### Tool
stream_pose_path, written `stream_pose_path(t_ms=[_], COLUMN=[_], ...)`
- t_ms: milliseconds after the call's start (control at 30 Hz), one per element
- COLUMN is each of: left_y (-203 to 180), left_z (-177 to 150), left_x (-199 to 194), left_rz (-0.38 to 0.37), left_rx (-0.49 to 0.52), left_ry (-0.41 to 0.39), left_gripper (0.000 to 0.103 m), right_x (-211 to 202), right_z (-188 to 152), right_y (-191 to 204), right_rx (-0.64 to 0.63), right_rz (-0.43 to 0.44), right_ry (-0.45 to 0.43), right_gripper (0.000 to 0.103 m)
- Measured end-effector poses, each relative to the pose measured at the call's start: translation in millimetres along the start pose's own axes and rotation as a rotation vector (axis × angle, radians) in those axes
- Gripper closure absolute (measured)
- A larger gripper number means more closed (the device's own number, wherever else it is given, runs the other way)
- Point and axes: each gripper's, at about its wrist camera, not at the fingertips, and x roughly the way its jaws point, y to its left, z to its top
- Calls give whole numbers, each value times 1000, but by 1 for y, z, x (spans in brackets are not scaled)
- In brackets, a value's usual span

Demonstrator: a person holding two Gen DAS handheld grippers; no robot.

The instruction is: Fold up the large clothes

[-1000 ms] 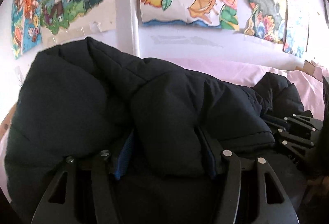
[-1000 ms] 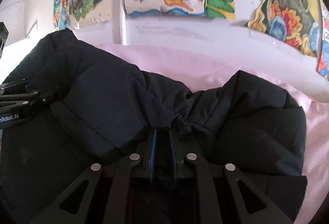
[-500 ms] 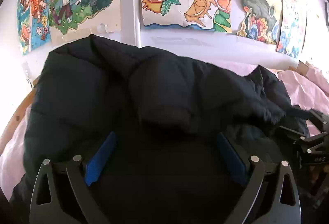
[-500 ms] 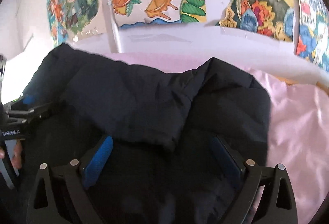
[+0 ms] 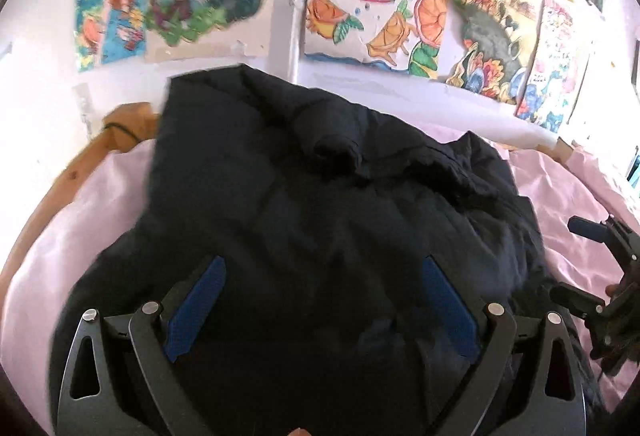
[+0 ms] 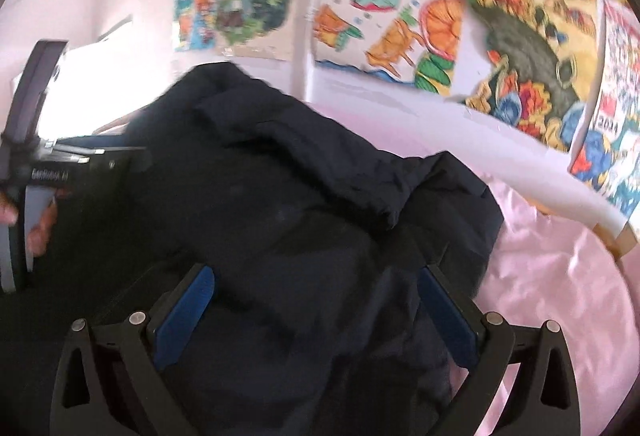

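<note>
A large black puffer jacket [image 5: 304, 204] lies bunched on a pink bedsheet [image 5: 80, 220]; it also shows in the right wrist view [image 6: 304, 204]. My left gripper [image 5: 322, 272] is open above the jacket's near part, its blue pads [image 5: 196, 304] wide apart and holding nothing. My right gripper [image 6: 316, 278] is open too, over the jacket's near right part, its blue pads [image 6: 182, 316] apart. The right gripper shows at the right edge of the left wrist view [image 5: 600, 276]. The left gripper shows at the left edge of the right wrist view [image 6: 60, 172].
A white wall with colourful drawings [image 5: 372, 8] rises just behind the bed. A wooden bed frame [image 5: 72, 172] curves along the left. Pink sheet [image 6: 560, 296] lies to the right of the jacket.
Both grippers have opened and let go of the jacket, then pulled back and up. The folded jacket part has dropped onto the pile.
</note>
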Motion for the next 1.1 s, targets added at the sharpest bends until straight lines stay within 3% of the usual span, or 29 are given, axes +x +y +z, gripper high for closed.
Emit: stream_pose_path(t_ms=[67, 133, 267, 567, 700, 900, 967, 1100], left_y=[-2, -7, -21, -34, -33, -34, -34, -27], left_z=[-19, -33, -66, -118, -138, -168, -182, -205], left_x=[-37, -60, -97, -151, -173, -196, -200, -202], left_rz=[-37, -46, -53, -23, -110, -106, -80, -68], left_rx=[5, 24, 82, 159, 212, 348, 430, 487], left_ry=[-67, -79, -25, -1, -6, 6, 3, 12], left_gripper=[1, 1, 1, 1, 1, 1, 1, 1], right_x=[-19, -36, -75, -138, -150, -156, -159, -165], right_z=[-6, -12, -27, -76, -107, -149, -159, -177], right_y=[12, 22, 43, 68, 86, 123, 131, 142], right_rx=[-39, -74, -120, -105, -132, -349, -403, -470], right_rz=[7, 16, 43, 131, 147, 169, 189, 186], right_ry=[0, 2, 10, 32, 47, 84, 88, 104], right_gripper=[0, 0, 0, 0, 0, 0, 0, 0])
